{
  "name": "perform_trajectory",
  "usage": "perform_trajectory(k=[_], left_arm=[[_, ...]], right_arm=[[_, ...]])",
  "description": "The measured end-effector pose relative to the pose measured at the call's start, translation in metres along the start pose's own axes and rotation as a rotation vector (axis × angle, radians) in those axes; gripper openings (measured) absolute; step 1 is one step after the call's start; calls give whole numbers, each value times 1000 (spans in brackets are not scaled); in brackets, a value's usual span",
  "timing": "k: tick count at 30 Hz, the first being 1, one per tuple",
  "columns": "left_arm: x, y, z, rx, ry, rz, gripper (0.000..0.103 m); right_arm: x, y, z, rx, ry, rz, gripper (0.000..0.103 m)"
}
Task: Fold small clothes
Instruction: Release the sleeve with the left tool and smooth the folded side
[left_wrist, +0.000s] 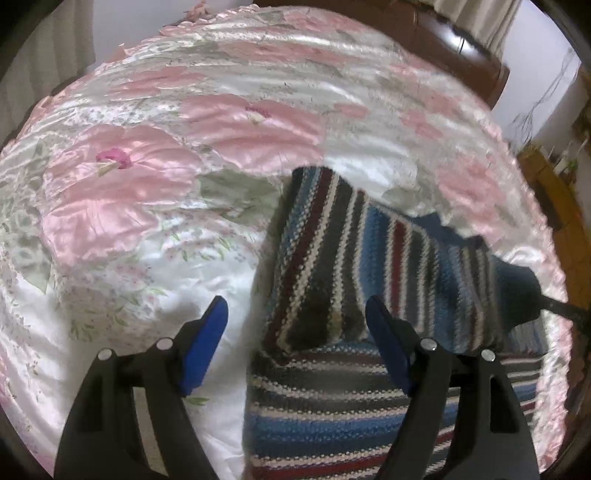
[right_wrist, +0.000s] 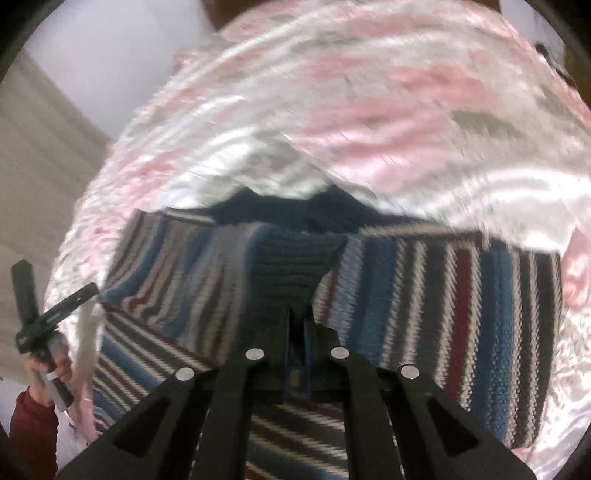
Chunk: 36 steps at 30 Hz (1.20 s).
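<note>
Right gripper (right_wrist: 297, 328) pinching striped sweater (right_wrist: 443, 295) (fingers closed), left gripper (left_wrist: 295, 325) spread wide above bedspread (left_wrist: 147, 184).

Even indoor light fills both my views, and the satin bedspread (left_wrist: 229, 122) throws white glare in streaks. My left claw's picture is mostly sharp; my right claw's is smeared by motion blur. Both bend and darken at the round edges.

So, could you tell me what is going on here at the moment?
A person is folding a striped knitted sweater on a bed with a pink floral satin cover. The right hand-held gripper is shut on the sweater's fabric and appears to be moving, as its view is blurred. The left hand-held gripper is open over the sweater's edge, holding nothing.
</note>
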<state>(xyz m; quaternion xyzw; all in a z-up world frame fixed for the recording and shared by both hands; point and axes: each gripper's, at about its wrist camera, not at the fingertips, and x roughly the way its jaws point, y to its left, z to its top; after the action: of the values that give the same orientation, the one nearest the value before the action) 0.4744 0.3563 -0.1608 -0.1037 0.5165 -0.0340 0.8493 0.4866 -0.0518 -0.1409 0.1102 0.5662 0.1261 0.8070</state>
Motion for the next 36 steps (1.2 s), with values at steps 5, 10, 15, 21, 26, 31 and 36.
perform_trajectory(k=[5, 10, 15, 21, 26, 31, 36], left_arm=[[17, -11, 0, 48, 23, 53, 76], [30, -22, -6, 120, 56, 100, 77], [41, -24, -13, 128, 79, 125, 77], [44, -18, -18, 118, 73, 109, 81], [49, -23, -20, 149, 78, 132, 82], [21, -23, -5, 119, 60, 76, 82], [0, -38, 20, 153, -47, 77, 87]], right_arm=[[23, -28, -9, 77, 32, -18, 34], [34, -37, -22, 123, 94, 104, 38], [44, -31, -22, 106, 102, 73, 10], [17, -34, -15, 56, -12, 12, 2], [38, -30, -26, 5, 70, -60, 3], [22, -41, -9, 73, 52, 25, 29], [34, -56, 9, 165, 74, 128, 47]])
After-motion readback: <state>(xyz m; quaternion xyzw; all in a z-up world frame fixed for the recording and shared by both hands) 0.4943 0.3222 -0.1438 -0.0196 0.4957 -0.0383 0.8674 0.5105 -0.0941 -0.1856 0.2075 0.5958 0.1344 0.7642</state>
